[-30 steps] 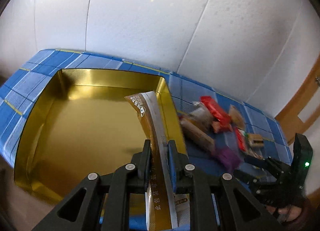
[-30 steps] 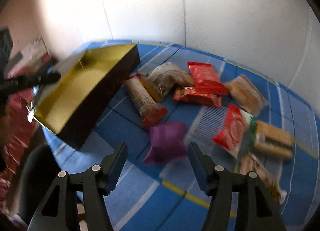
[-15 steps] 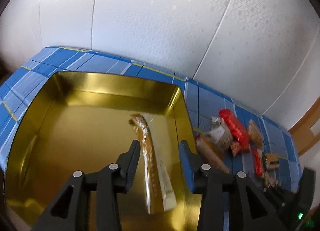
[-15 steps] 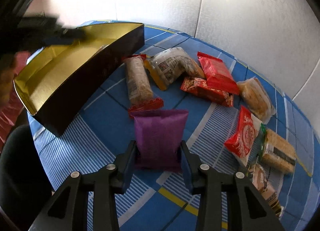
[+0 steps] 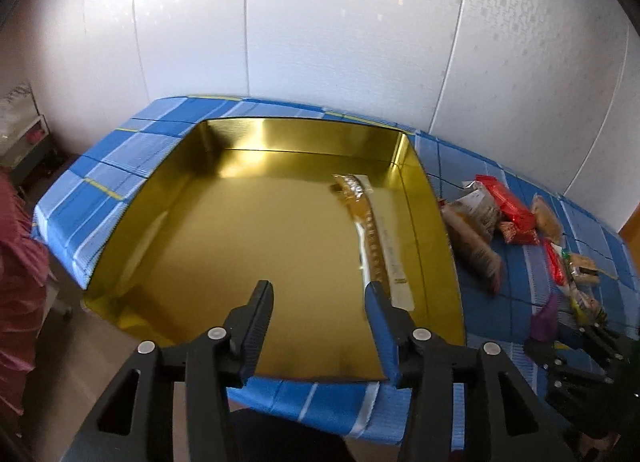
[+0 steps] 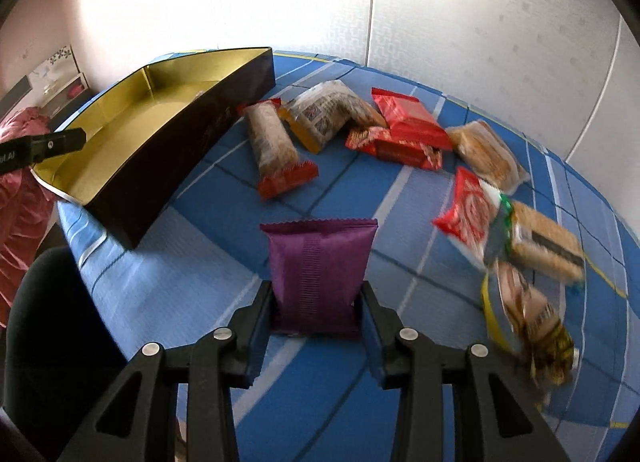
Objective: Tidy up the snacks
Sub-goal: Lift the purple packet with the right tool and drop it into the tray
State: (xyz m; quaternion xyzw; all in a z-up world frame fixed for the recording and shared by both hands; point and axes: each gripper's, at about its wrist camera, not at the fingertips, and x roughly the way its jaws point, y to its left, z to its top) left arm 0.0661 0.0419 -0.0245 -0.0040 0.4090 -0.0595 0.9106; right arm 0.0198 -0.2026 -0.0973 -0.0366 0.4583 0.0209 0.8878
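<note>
- The left gripper point(image 5: 320, 296) is hovering above the shallow gold-lined rectangular box point(image 5: 256, 134); its jaws are opening with nothing between them.
- The long gold-and-white snack stick packet point(image 5: 374, 238) is lying flat inside the box, near its right wall.
- The right gripper point(image 6: 318, 298) is clamping the purple foil snack pouch point(image 6: 318, 262) by its sides over the blue checked cloth point(image 6: 192, 286).
- The remaining wrapped snacks, including the red foil packet point(image 6: 408, 120), are lying scattered on the cloth beside the box.
</note>
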